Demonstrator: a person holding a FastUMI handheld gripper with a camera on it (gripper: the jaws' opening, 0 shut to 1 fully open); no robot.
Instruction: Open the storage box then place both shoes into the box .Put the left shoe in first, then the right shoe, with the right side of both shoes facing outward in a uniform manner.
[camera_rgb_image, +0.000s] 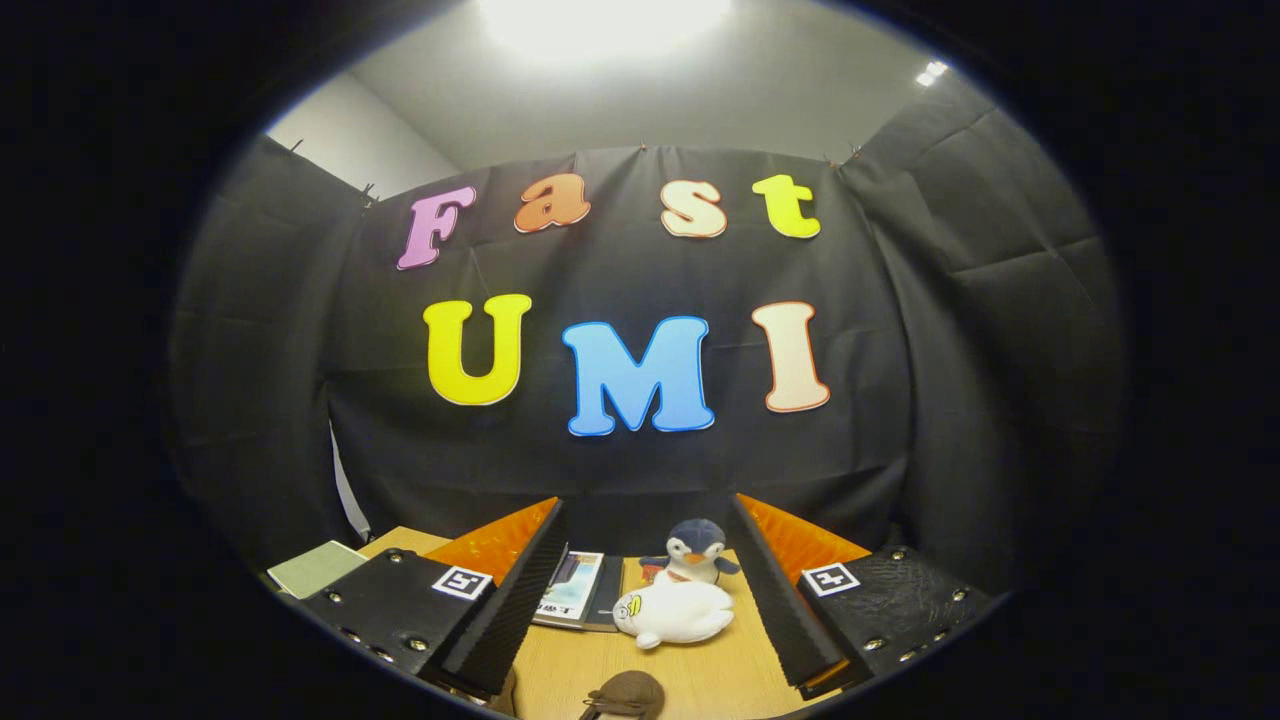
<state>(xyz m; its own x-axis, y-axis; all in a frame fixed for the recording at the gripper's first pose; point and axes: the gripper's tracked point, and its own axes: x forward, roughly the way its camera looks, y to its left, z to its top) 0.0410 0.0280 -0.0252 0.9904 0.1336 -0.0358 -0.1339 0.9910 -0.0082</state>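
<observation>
- Wooden tabletop (700, 670) seen past the claw (645, 625), raised above the surface with fingers spread well apart and nothing held between them.
- Between the fingers, near the bottom: rounded brown top of a shoe (628, 693), only partly seen, lying on the tabletop closest to the camera; left or right shoe cannot be told.
- Further ahead, between the fingers: white plush toy (675, 612), lying on its side, with a yellow mark near its face.
- Just behind and touching the white plush: small penguin plush (693, 552), upright, dark blue head, white front, orange beak.
- Beside the white plush, close against the inner face of the left finger: booklet (572, 590) with a printed cover, flat on the tabletop, resting on a darker flat item.
- Beyond the left finger, at the tabletop's far corner: pale green flat pad (315, 568).
- Behind everything: black cloth wall (620, 480) of the booth, hanging in folds, with a slim pale gap at the left seam.
- Above the cloth: pale ceiling (600, 90) with a bright light overhead and a second small lamp off to the right.
- Storage box: cannot be told from this moment.
</observation>
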